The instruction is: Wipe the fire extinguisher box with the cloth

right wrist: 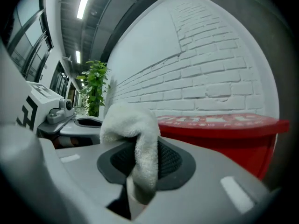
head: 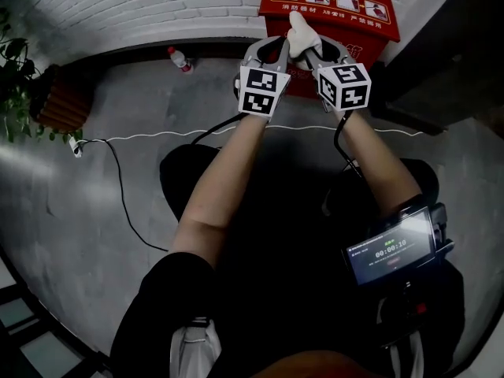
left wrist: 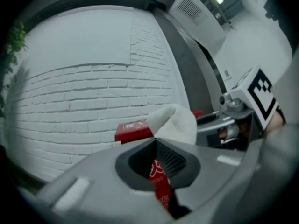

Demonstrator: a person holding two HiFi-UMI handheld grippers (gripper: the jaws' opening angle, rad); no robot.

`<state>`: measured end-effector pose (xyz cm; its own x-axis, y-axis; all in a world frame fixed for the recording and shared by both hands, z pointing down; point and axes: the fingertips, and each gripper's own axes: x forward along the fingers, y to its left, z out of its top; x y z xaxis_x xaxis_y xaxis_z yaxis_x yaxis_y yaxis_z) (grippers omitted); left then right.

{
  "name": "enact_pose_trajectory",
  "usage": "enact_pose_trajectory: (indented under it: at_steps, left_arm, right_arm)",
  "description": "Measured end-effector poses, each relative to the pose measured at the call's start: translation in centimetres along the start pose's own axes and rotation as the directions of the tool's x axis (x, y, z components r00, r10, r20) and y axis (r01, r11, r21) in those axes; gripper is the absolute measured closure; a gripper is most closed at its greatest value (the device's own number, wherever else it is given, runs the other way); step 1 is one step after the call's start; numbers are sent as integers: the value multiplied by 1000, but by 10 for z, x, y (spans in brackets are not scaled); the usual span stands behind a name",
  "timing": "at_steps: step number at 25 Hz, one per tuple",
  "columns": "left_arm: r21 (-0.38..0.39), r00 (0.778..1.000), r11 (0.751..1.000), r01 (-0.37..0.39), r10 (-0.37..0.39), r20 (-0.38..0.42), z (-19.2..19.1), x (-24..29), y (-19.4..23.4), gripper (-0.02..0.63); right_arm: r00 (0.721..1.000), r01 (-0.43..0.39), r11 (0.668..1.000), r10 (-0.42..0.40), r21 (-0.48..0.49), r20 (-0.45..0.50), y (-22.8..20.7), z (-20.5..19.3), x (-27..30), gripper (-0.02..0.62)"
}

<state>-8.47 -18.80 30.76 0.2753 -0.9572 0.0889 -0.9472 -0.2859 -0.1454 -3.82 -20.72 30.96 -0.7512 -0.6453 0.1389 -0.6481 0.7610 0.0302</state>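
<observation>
Free room and obstacles. The way ahead is closed by the box (head: 327,2), which is set against the brick wall (head: 157,6). The left gripper (head: 280,44) and right gripper (head: 305,46) are held close together just before the box, so no passage is left between them. Open floor (head: 134,93) is shown left of the box, broken by a bottle (head: 179,60) near the wall and a cable (head: 157,136) laid across. The far left is taken by a plant (head: 16,93). Right of the box, room is narrowed by a dark wall (head: 441,38).
</observation>
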Motion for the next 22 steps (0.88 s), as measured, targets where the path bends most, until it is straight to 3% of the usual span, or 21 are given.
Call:
enact_pose_trajectory:
  at_steps: [5, 8, 12, 22]
  left_arm:
    - [-50, 998, 998, -43, 40, -54, -37, 3, 25, 604]
    - [-55, 997, 997, -54, 50, -64, -47, 7, 35, 604]
    - [-104, 996, 993, -54, 47, -72, -55, 12, 45, 604]
    - [-92, 998, 996, -12, 6, -63, -69, 29, 52, 604]
  right_arm:
    - [997, -48, 996, 51, 69, -51, 8, -36, 35, 497]
    - [998, -49, 990, 54, 133, -28, 10, -36, 55, 499]
    - [998, -56, 989, 59, 138, -16, 18, -38, 77, 499]
    - [1000, 31, 987, -31, 155, 3, 0, -41, 94, 497]
